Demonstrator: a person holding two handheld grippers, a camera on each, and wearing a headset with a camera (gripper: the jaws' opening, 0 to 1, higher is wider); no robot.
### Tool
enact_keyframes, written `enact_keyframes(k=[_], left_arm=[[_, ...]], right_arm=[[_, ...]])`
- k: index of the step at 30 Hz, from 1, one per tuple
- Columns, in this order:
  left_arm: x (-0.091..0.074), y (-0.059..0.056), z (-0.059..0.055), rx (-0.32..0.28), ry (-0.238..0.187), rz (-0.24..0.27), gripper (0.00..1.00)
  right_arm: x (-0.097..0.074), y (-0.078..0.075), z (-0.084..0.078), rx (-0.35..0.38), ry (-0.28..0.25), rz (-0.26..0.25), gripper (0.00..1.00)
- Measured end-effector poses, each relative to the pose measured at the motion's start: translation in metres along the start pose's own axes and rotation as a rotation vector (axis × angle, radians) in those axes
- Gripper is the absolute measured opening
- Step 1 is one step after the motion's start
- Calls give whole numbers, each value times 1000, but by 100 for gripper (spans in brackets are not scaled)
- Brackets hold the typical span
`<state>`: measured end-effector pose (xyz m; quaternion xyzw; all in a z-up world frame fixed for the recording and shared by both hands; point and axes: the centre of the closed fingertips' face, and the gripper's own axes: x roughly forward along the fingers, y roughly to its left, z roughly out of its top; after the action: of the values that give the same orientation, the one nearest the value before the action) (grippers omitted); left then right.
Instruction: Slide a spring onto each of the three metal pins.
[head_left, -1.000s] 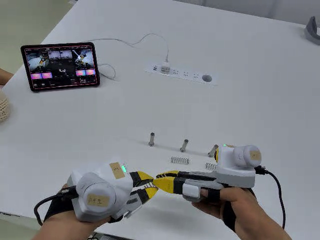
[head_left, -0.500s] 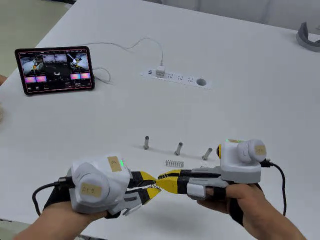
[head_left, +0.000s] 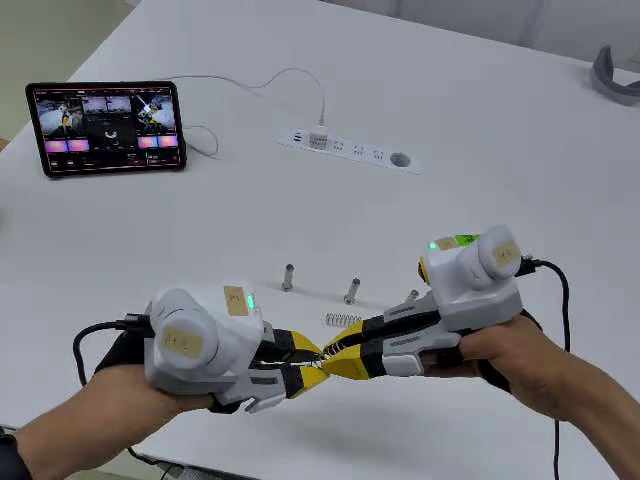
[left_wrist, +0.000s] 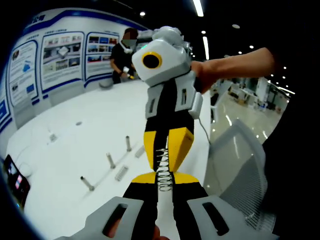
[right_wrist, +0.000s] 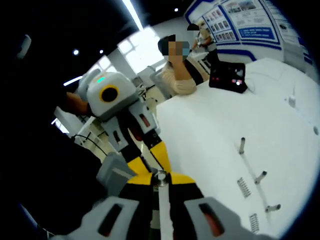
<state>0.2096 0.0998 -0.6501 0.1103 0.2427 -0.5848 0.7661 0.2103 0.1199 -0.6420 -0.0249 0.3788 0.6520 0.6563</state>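
You hold the two tools nose to nose low over the white surface (head_left: 480, 150), the left hand-held gripper (head_left: 305, 362) pointing right and the right hand-held gripper (head_left: 335, 350) pointing left, their yellow tips touching. Your left hand-held gripper is clamped on one end of a spring (left_wrist: 162, 167), which runs straight out from its jaws to the tips of the other tool. The right hand-held gripper's jaws sit drawn in close at the spring's far end, but I cannot tell whether they pinch it. Just beyond the tips, the three metal pins stand in a row on the surface: the left pin (head_left: 288, 277), the middle pin (head_left: 352, 290) and the right pin (head_left: 412, 296), this last partly hidden behind your right tool. A second spring (head_left: 342, 319) lies flat just in front of the row, between the left and middle pins, and a third spring (right_wrist: 255, 220) lies near the right pin. Farther back are a tablet (head_left: 105, 115) and a power strip (head_left: 345, 148).
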Motion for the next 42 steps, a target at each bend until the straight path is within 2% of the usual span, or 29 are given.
enact_keyframes(k=[7, 11, 14, 19, 25, 31, 35, 42], left_arm=[[-5, -3, -1, 11, -12, -24, 10], [-4, -3, -3, 8, -19, -28, 10], [-5, 0, -5, 3, -31, -15, 11], [-8, 11, -13, -29, -40, 52, 16], [-21, 22, -34, -96, -27, 113, 26], [-35, 38, -46, -147, -33, 184, 30], [-45, 54, -53, -186, -44, 248, 33], [-56, 69, -67, -218, -29, 314, 39]], right_arm=[[2, 6, -1, -66, 69, 39, 12], [5, 6, -2, -98, 99, 36, 12], [6, 3, -1, -106, 100, 24, 12], [11, -3, 1, -95, 85, 9, 12], [12, -11, 8, -91, 62, 4, 12], [10, -21, 15, -81, 42, -9, 12], [11, -32, 16, -91, 51, -42, 12], [16, -54, 14, -102, 87, -99, 12]])
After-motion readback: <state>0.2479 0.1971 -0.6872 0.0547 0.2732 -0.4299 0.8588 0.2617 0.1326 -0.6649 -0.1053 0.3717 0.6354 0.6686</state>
